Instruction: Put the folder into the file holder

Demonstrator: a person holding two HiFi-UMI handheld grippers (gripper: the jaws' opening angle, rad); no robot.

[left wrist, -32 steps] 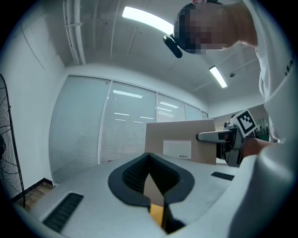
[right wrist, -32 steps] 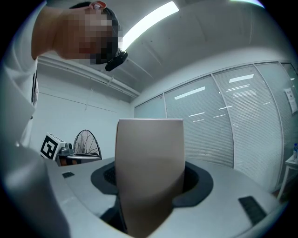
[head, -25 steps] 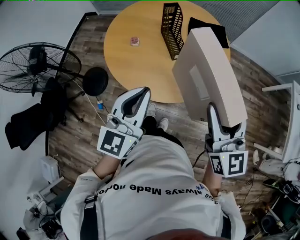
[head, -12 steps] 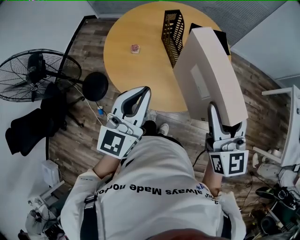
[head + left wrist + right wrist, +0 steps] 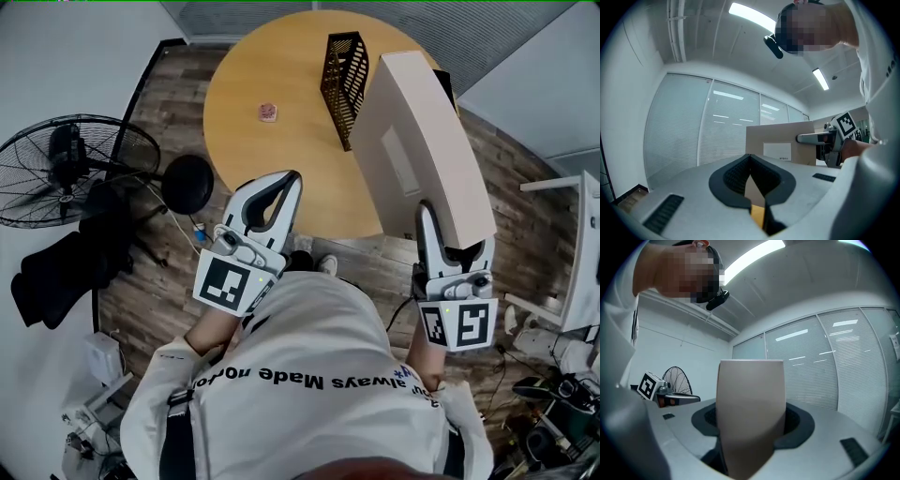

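A thick beige folder (image 5: pixel 417 141) stands on edge in my right gripper (image 5: pixel 450 246), whose jaws are shut on its near end; it fills the middle of the right gripper view (image 5: pixel 750 408). The folder's far end hangs over the near right part of the round wooden table (image 5: pixel 272 159). A black mesh file holder (image 5: pixel 342 80) stands upright on the table, just left of the folder's far end. My left gripper (image 5: pixel 286 180) is held level to the left of the folder, with its jaws shut and nothing between them (image 5: pixel 750 157). The folder's labelled side (image 5: pixel 780 140) shows in the left gripper view.
A small pink object (image 5: pixel 269 112) lies on the table left of the file holder. A black floor fan (image 5: pixel 70 169) and a round black stool (image 5: pixel 187 185) stand at the left. White furniture (image 5: pixel 577 253) and cables crowd the right edge. Wooden floor lies between me and the table.
Both grippers have been carried forward toward the table together. The folder stays in the right gripper, and the fan and stool have slid lower in the view.
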